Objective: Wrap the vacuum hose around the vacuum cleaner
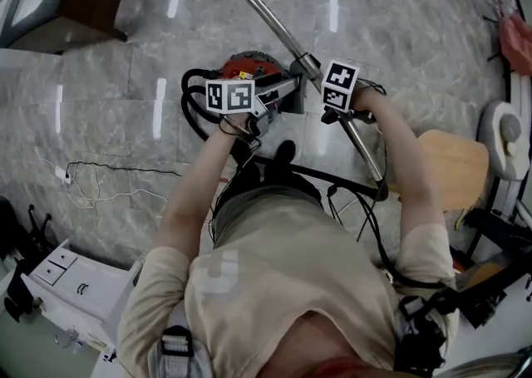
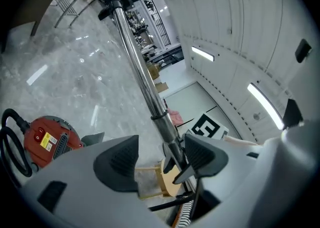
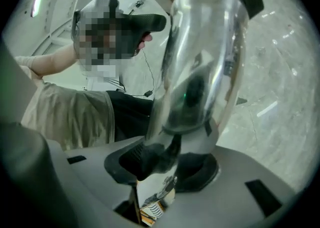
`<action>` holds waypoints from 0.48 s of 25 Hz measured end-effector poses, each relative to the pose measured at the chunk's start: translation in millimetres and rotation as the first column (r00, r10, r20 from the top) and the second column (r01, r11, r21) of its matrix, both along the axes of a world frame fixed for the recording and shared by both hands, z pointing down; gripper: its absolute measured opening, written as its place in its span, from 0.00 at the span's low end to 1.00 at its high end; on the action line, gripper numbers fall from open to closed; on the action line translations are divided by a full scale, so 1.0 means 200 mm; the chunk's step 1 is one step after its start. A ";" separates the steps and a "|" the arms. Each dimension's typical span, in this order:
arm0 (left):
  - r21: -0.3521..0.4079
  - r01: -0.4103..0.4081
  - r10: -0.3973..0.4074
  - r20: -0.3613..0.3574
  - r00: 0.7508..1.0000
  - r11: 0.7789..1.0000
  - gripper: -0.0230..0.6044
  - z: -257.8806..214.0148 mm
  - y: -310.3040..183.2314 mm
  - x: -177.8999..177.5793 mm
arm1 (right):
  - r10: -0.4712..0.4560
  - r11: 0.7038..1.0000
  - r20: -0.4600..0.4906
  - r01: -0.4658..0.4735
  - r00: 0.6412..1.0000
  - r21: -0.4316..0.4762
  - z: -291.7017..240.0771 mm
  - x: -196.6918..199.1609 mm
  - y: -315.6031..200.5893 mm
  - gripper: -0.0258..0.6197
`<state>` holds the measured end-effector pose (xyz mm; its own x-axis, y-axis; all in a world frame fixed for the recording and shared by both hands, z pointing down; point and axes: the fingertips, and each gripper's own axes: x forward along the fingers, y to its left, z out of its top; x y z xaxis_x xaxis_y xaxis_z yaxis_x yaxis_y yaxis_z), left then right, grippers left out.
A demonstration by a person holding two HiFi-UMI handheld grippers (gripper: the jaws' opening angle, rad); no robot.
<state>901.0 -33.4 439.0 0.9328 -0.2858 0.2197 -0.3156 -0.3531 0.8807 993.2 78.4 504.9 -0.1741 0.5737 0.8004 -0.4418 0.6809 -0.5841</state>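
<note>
Tools: right tool [image 3: 172, 166] clamped on the chrome wand [image 3: 200, 66]; left tool [image 2: 160, 158] wide apart, empty, the wand just beside one pad. Floor [image 1: 374, 2] beyond: red vacuum cleaner [image 1: 249, 65], black vacuum hose [image 1: 189, 109] looped at its side. Progress, judged: partly wrapped; wand end in hand, rest of the wrap not yet done.

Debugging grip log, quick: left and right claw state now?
Left claw: open, nothing gripped.
Right claw: closed on the metal tube.
</note>
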 end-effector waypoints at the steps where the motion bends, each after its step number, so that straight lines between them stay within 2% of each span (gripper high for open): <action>1: -0.003 0.012 -0.012 0.004 1.000 1.000 0.49 0.01 -0.02 0.00 | -0.018 1.000 -0.004 0.018 1.000 0.007 -0.01 0.00 0.01 0.26; 6: -0.032 0.136 -0.138 -0.086 0.987 0.990 0.62 -0.09 -0.15 -0.02 | -0.112 0.993 -0.031 0.113 0.993 0.030 -0.04 0.05 0.06 0.26; 10: -0.021 0.194 -0.195 -0.054 0.979 0.981 0.63 -0.12 -0.28 0.00 | -0.157 0.985 -0.038 0.159 0.987 0.063 -0.08 0.15 0.07 0.26; 12: -0.005 0.220 -0.220 -0.061 0.974 0.975 0.63 -0.16 -0.34 0.02 | -0.187 0.979 -0.039 0.189 0.982 0.075 -0.09 0.17 0.06 0.26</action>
<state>904.8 -101.9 407.6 0.8585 -0.4860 0.1635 -0.3314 -0.2826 0.9002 1027.6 91.3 486.0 -0.0431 0.5297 0.8471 -0.3185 0.7963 -0.5142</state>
